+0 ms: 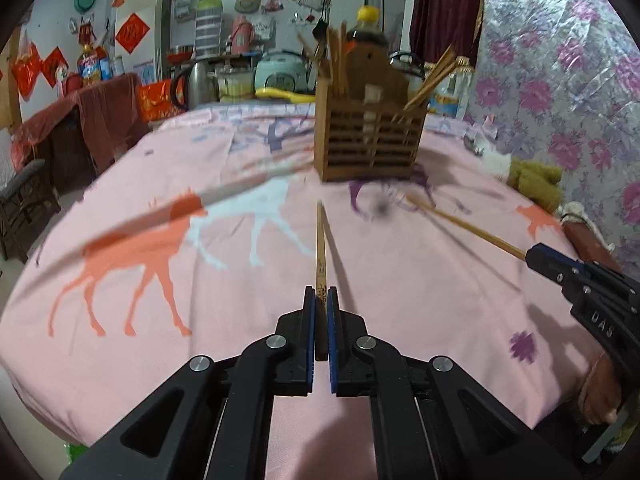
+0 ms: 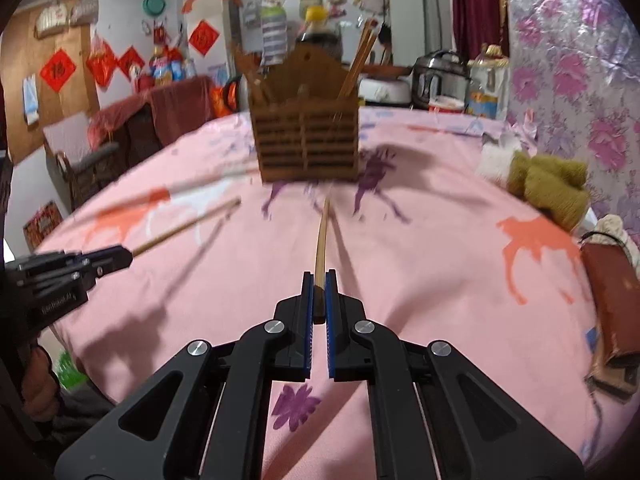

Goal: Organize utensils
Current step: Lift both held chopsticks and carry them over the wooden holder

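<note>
My left gripper (image 1: 320, 294) is shut on the thick end of a wooden chopstick (image 1: 321, 248) that points ahead, above the pink cloth. My right gripper (image 2: 319, 278) is shut on a second chopstick (image 2: 321, 236), also aimed forward. Each gripper shows in the other's view: the right one (image 1: 534, 255) with its chopstick (image 1: 464, 226) at the right edge, the left one (image 2: 126, 258) with its chopstick (image 2: 188, 224) at the left edge. A brown slatted wooden utensil holder (image 1: 370, 142) (image 2: 308, 140) stands beyond both tips, with several chopsticks upright in it.
The pink tablecloth (image 1: 240, 300) with horse prints covers the table. A blurred long stick (image 1: 240, 182) lies left of the holder. An olive knitted bundle (image 2: 548, 184) and a brown box (image 2: 612, 300) sit at the right. A dark bottle (image 1: 366, 36) stands behind the holder; kitchen appliances line the back.
</note>
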`<state>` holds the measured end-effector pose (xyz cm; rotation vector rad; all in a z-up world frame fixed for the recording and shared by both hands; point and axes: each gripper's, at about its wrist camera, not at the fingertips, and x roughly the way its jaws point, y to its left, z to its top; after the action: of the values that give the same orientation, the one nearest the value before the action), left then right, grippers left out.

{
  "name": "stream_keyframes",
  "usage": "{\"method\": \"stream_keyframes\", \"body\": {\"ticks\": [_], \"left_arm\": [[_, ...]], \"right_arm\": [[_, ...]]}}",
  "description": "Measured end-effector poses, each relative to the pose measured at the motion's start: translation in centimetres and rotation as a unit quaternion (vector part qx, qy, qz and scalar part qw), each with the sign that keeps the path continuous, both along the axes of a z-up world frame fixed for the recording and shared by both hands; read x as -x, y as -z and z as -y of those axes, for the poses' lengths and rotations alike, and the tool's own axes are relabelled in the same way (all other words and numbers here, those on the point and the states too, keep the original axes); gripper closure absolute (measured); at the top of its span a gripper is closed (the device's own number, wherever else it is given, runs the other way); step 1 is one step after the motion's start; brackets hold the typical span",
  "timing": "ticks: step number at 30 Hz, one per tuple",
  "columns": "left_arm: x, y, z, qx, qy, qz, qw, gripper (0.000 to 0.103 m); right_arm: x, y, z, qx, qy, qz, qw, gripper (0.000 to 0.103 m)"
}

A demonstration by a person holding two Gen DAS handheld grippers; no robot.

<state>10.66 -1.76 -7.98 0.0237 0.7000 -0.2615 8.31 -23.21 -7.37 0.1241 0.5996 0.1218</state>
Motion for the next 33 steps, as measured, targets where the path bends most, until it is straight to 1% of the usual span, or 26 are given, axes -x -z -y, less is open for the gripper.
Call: {"method": "stream_keyframes", "body": {"ticks": [5, 7, 9, 12, 15, 18, 24, 30, 33], "left_arm": [[0.5, -3.9, 0.4, 0.008, 0.012, 0.033, 0.9993, 0.097], [0.5, -5.5, 0.5, 0.015, 0.02, 0.043, 0.9988, 0.097], [0.5, -6.5, 0.7, 0.021, 0.027, 0.047, 0.9983, 0.097], [-0.1, -7.1, 1.0, 0.03, 0.035, 0.042, 0.998, 0.097], [-1.2, -7.2, 1.3, 0.026, 0.032, 0.039, 0.9984, 0.097], [-2.2, -8.1, 1.5, 0.027, 0.038, 0.041, 0.9981, 0.097], [-4.6, -11.5, 2.7, 0.023, 0.061, 0.062, 0.996, 0.097], [-7.4, -15.1, 4.3, 0.041, 0.089, 0.07, 0.9928, 0.097], [-9.0, -17.3, 5.3, 0.044, 0.097, 0.081, 0.9909, 0.097]], "right_arm": [[0.6, -3.9, 1.4, -0.012, 0.009, 0.046, 0.999, 0.097], [0.8, -5.0, 1.8, -0.018, 0.01, 0.057, 0.998, 0.097], [1.0, -5.9, 2.2, -0.026, 0.011, 0.066, 0.997, 0.097], [0.9, -6.1, 2.4, -0.033, 0.01, 0.065, 0.997, 0.097], [0.2, -6.0, 2.6, -0.032, 0.017, 0.061, 0.998, 0.097], [-0.4, -6.7, 2.9, -0.036, 0.016, 0.063, 0.997, 0.097], [-2.0, -9.4, 3.6, -0.043, 0.016, 0.084, 0.995, 0.097], [-4.6, -12.0, 3.9, -0.054, 0.008, 0.094, 0.994, 0.097], [-6.5, -13.5, 4.0, -0.058, 0.004, 0.102, 0.993, 0.097]]}}
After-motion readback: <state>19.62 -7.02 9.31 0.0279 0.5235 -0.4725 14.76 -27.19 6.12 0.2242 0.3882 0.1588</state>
